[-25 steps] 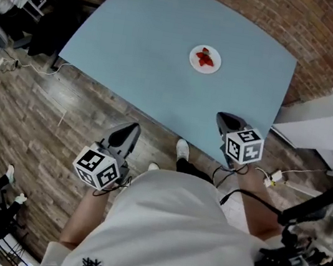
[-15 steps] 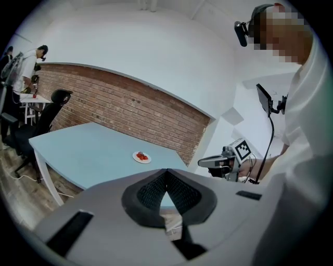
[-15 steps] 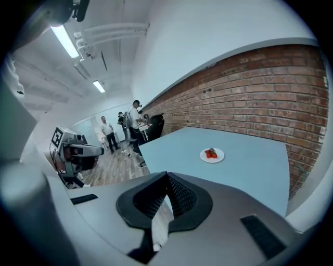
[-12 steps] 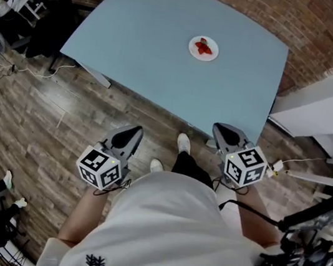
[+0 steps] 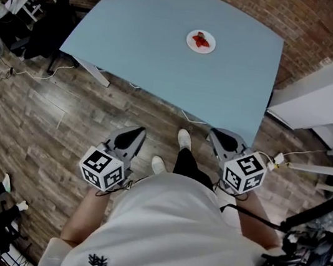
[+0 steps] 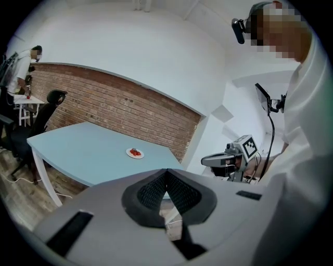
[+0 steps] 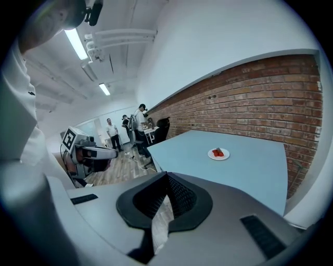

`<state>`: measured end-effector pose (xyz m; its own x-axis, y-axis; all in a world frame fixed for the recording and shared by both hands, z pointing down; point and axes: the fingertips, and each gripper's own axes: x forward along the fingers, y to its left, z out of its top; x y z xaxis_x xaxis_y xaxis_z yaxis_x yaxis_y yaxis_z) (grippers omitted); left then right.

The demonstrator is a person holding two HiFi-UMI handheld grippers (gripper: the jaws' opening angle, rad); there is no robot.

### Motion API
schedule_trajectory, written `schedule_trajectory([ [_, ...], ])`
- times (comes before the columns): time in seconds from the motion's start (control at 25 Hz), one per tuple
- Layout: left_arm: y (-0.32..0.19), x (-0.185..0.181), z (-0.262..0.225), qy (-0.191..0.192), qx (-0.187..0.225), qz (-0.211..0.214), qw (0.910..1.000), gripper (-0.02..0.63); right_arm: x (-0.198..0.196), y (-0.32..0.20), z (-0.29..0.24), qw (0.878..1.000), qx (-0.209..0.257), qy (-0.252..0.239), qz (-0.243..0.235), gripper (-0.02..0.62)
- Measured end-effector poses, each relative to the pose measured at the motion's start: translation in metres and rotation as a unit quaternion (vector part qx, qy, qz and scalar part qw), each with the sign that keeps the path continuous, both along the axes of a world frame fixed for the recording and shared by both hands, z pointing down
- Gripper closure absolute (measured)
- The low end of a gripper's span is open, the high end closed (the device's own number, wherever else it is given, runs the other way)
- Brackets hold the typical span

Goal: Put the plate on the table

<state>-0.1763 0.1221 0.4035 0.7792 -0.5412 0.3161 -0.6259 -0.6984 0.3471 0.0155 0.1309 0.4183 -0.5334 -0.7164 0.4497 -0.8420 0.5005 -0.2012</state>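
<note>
The plate already sat flat on the blue table, well in from every edge, with red food on it. The left gripper and right gripper hung over the floor, well apart from it, each with jaws pressed together on nothing. Trouble seemed likely only if a gripper reached in and nudged the plate, spilling the food. There were one plate, one table and two grippers; the food pieces were too small to count.

The plate lies on the worktop, toward its far edge. The left gripper and right gripper hang before its near edge.
</note>
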Motion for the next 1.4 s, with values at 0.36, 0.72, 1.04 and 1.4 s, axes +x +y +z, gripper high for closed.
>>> schedule_trajectory([
  [0.36, 0.013, -0.012, 0.001, 0.008, -0.005, -0.010, 0.9999, 0.604, -0.016, 0.013, -0.003, 1.000, 0.009, 0.011, -0.019, 0.588],
  [0.72, 0.012, -0.023, 0.008, 0.007, -0.013, -0.017, 0.9997, 0.604, -0.030, 0.006, -0.001, 0.999, 0.007, 0.015, -0.033, 0.588],
  [1.04, 0.011, -0.016, 0.013, 0.008, -0.021, -0.012, 0.9997, 0.604, -0.031, 0.005, 0.003, 0.999, -0.003, 0.019, -0.042, 0.588],
  [1.4, 0.004, -0.003, 0.014, 0.001, -0.022, -0.004, 0.9998, 0.604, -0.019, -0.003, 0.008, 0.999, -0.004, 0.019, -0.041, 0.588],
])
